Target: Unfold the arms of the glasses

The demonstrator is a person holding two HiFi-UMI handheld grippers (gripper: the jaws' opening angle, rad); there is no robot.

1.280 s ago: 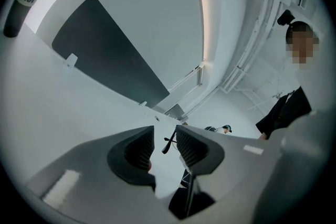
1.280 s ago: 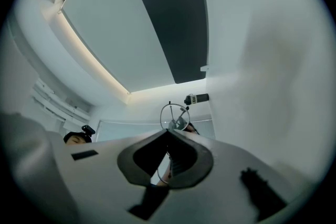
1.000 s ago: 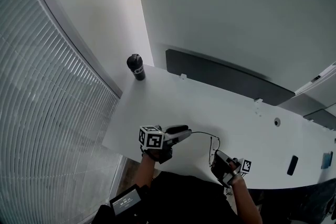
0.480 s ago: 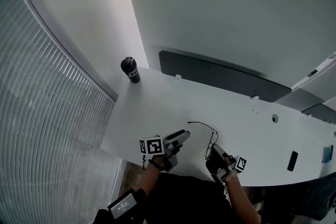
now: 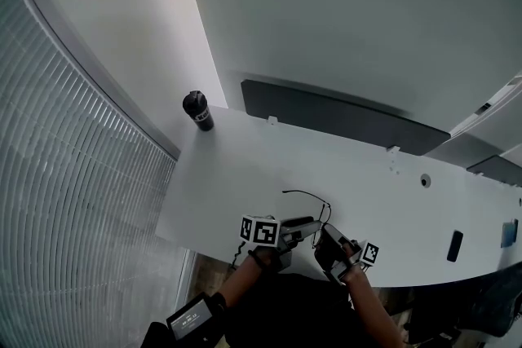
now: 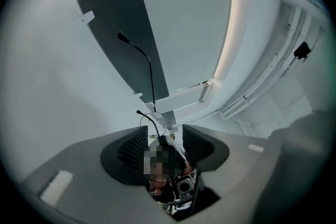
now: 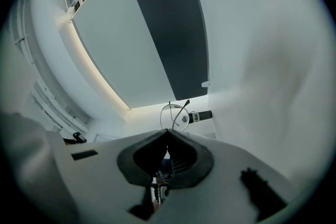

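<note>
Thin black wire glasses [image 5: 320, 212] hang just above the white table's [image 5: 228, 175] front edge. One arm [image 5: 298, 194] sticks out to the left, unfolded. My right gripper [image 5: 327, 231] is shut on the frame; in the right gripper view its jaws [image 7: 167, 134] meet just below a round lens [image 7: 173, 115]. My left gripper [image 5: 315, 223] is close beside it on the left, its jaws opening. In the left gripper view the second arm [image 6: 147, 119] runs between the wide jaws [image 6: 164, 136], with the pads off it. The unfolded arm [image 6: 144, 57] rises beyond.
A black tumbler [image 5: 197, 110] stands at the table's far left corner. A dark panel [image 5: 342, 116] runs along the back edge. A small black object [image 5: 455, 246] lies at the right. The table's left edge borders a ribbed blind [image 5: 73, 200].
My left gripper let go of the unfolded arm's tip, opened, and moved right up to the glasses. The right gripper has kept its hold almost in place.
</note>
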